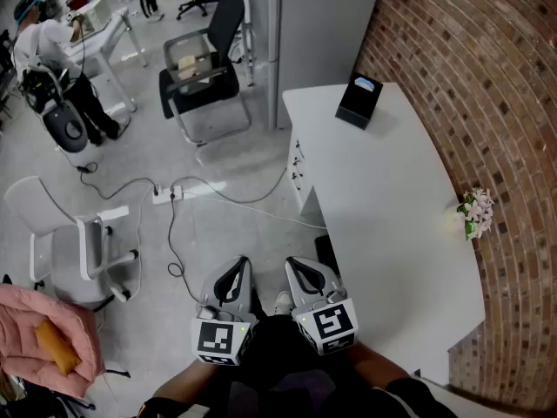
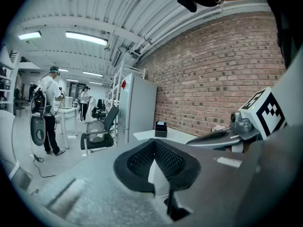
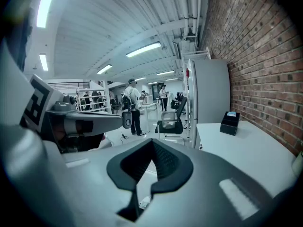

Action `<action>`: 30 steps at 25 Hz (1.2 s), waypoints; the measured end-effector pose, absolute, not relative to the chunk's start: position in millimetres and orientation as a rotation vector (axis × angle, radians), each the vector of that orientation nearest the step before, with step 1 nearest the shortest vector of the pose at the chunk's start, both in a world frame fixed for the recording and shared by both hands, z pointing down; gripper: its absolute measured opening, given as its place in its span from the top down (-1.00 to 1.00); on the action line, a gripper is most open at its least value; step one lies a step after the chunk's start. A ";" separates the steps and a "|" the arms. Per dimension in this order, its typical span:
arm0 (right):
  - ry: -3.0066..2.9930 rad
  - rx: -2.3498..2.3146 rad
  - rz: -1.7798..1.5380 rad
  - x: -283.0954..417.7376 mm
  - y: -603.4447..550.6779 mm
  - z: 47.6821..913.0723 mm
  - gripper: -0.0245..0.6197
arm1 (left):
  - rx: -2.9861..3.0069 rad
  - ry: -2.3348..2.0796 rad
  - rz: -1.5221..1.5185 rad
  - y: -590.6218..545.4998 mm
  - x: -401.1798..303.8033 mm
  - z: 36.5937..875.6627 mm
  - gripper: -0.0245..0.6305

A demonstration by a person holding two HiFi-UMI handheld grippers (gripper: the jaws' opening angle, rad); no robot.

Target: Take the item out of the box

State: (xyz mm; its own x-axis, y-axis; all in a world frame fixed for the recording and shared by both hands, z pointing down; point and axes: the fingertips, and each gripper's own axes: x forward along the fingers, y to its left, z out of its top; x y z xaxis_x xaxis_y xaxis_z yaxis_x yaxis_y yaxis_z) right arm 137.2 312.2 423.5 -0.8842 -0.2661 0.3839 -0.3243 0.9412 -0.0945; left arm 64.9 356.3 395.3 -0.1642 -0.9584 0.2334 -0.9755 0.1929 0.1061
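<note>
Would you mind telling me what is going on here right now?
A person stands beside a white table, holding the left claw and right claw close to the body, both shut and empty. The black box sits at the table's far end, untouched, so nothing has been taken out yet.

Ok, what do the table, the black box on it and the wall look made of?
The table: smooth white top with an even matte look, likely laminate or painted board. The black box: straight, dark, matte sides, perhaps card or plastic; too small to tell. The wall: red brick with pale mortar lines, rough finish.
</note>
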 end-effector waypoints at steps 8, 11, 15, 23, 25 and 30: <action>-2.727 0.435 0.216 133.0 310.8 422.7 0.92 | 1.853 -2.215 0.095 354.0 60.6 395.3 0.92; -2.722 0.434 0.224 133.2 310.0 423.0 0.92 | 1.854 -2.209 0.092 352.6 60.7 395.2 0.92; -2.732 0.437 0.241 131.5 306.2 420.1 0.92 | 1.859 -2.204 0.090 348.7 59.8 395.6 0.92; -2.728 0.475 0.249 116.0 291.3 421.8 0.92 | 1.859 -2.190 0.086 337.3 42.7 400.6 0.92; -2.722 0.491 0.262 109.7 285.7 424.5 0.92 | 1.864 -2.182 0.088 332.5 35.5 402.3 0.92; -2.714 0.549 0.288 88.3 269.0 426.7 0.92 | 1.893 -2.144 0.094 315.3 12.8 403.9 0.92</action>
